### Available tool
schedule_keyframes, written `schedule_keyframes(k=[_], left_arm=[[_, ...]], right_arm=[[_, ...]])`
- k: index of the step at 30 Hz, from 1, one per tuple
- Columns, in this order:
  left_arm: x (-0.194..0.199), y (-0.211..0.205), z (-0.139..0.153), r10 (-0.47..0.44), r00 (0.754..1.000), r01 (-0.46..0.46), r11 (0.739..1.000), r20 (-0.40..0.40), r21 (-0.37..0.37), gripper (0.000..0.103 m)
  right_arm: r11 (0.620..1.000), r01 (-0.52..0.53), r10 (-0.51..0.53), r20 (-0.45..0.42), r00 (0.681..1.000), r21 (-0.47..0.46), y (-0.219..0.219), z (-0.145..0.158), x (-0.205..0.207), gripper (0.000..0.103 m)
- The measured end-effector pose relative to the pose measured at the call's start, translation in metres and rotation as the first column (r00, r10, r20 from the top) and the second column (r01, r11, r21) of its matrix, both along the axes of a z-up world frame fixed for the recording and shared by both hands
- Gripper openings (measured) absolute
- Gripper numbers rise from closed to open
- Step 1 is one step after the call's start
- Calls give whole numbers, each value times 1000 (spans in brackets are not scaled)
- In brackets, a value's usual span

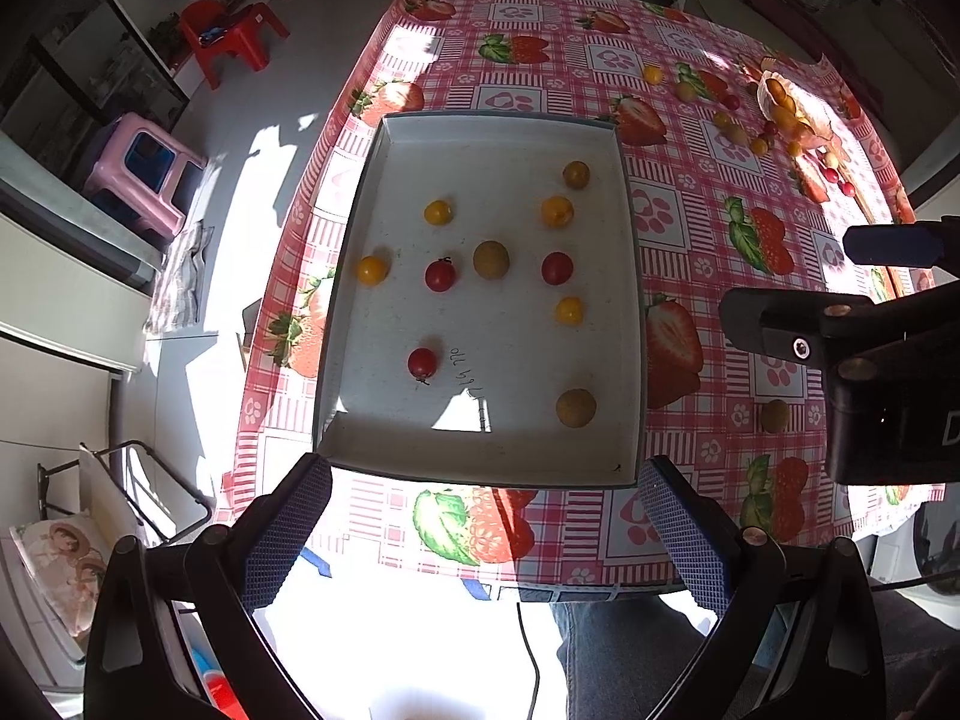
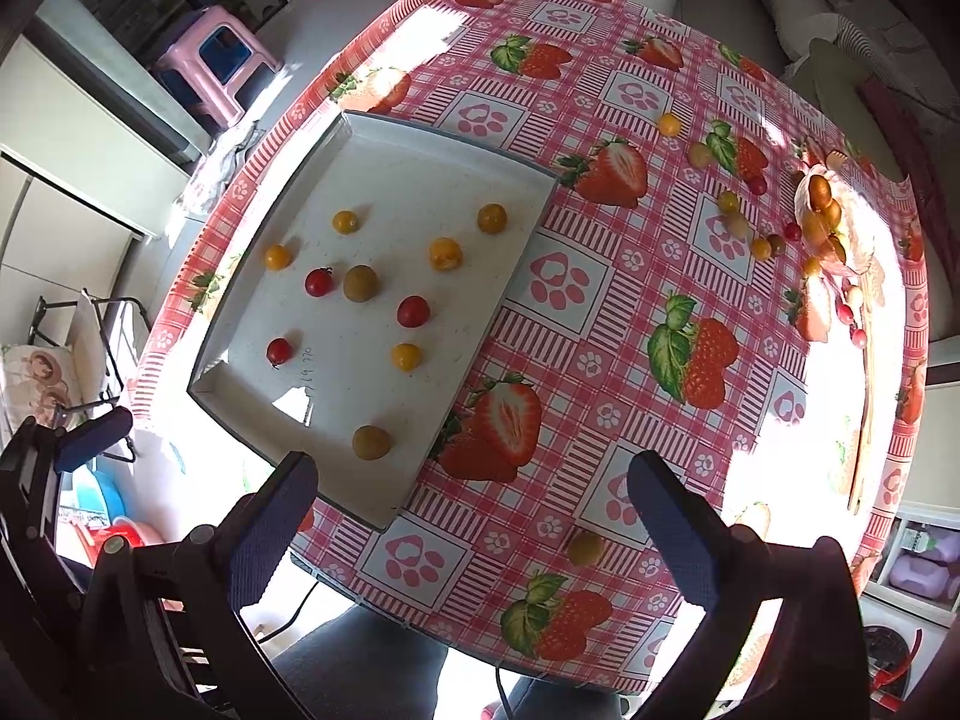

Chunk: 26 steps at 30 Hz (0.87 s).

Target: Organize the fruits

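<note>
Hand-held grippers (image 1: pixel 480 480) (image 2: pixel 474 480) agape above fruit-dotted tray (image 1: pixel 516 138).

The left gripper (image 1: pixel 483 495) is at the bottom of its picture, fingers wide apart, holding nothing. The right gripper (image 2: pixel 474 495) looks the same, probably empty too.

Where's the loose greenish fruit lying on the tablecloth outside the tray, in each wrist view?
Left wrist: the greenish fruit lies at right, on the tablecloth beyond the tray's right wall, beside the right gripper.
Right wrist: the greenish fruit lies low and central, between the right gripper's open jaws.
Shared landmark: the handwritten numbers on the tray floor.
</note>
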<state>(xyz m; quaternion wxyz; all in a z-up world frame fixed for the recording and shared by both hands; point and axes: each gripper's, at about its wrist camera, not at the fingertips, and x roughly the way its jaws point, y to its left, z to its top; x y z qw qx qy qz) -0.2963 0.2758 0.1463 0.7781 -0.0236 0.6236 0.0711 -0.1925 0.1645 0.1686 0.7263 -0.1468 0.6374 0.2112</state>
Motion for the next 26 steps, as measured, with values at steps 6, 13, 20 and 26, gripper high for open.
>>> schedule_keyframes(k=[6, 13, 20, 26], left_arm=[[0, 3, 1, 4, 1000, -4, 1000, 1, 3, 103], [0, 3, 2, 3, 1000, -3, 1000, 4, 8, 103], [-2, 3, -1, 10, 1000, -10, 1000, -6, 3, 103], [-5, 5, 7, 16, 999, -16, 1000, 42, -7, 103]], right_arm=[[1000, -5, 5, 7, 1000, -4, 1, 1, 0, 103], [1000, -6, 6, 9, 1000, -3, 1, 2, -1, 103], [1000, -14, 14, 11, 1000, -4, 2, 3, -3, 103], [1000, -19, 20, 25, 999, -7, 3, 4, -5, 103]])
